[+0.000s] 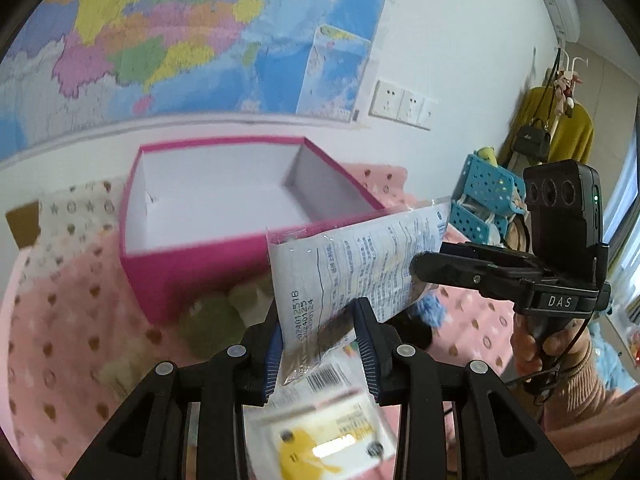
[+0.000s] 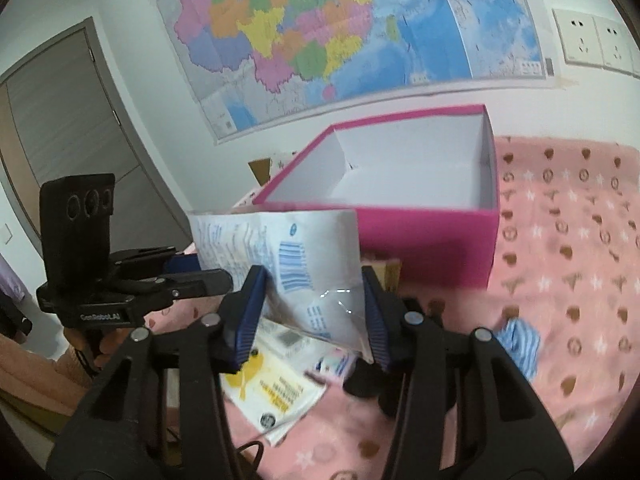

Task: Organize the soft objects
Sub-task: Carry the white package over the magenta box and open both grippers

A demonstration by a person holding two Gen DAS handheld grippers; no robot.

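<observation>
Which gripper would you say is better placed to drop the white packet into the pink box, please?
Probably left. The white packet runs deep between the pads of the left gripper, with the pink box open just ahead. The right gripper meets only the packet's far side; neither grip is clear.

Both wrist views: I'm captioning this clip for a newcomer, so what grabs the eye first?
The open pink box, white inside, stands on the pink patterned blanket below a colourful wall map. In front of it, the left gripper and right gripper flank a white printed packet.
</observation>
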